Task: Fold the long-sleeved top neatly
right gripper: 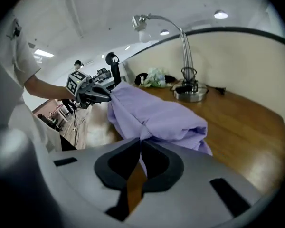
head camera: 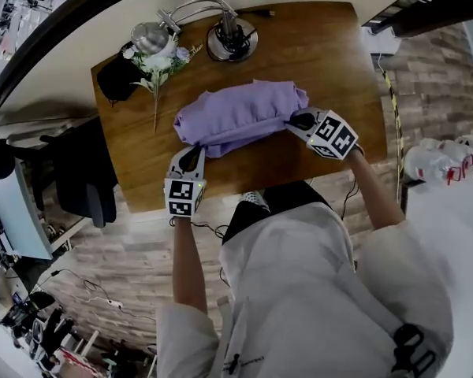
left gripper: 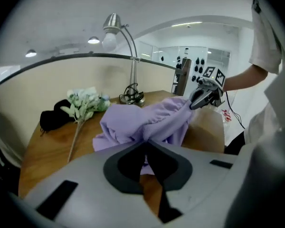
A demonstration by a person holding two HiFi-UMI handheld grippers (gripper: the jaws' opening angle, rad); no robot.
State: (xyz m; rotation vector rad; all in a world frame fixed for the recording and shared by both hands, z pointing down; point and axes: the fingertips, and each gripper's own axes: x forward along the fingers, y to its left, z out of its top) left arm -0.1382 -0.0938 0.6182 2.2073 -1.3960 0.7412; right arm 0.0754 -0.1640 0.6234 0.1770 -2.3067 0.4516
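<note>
While the purple top point(head camera: 240, 116) lies bunched mid-frame on the surface point(head camera: 331, 46), its near edge is pinched by the left gripper point(head camera: 191, 161) and right gripper point(head camera: 299, 121) (jaws pressed onto cloth); a fold seems begun, and even laying-down is called for.

Wooden table point(head camera: 331, 57), desk lamp point(head camera: 231, 41), brick-pattern floor point(head camera: 433, 93)

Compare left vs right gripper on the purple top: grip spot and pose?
Left gripper pinches the purple top at its near-left corner; right gripper pinches its right end. In the head view the left gripper sits by the table's front edge, the right gripper further in. Left gripper points away from the person; right gripper angles leftward across the table. Shared: both shut on fabric.
</note>
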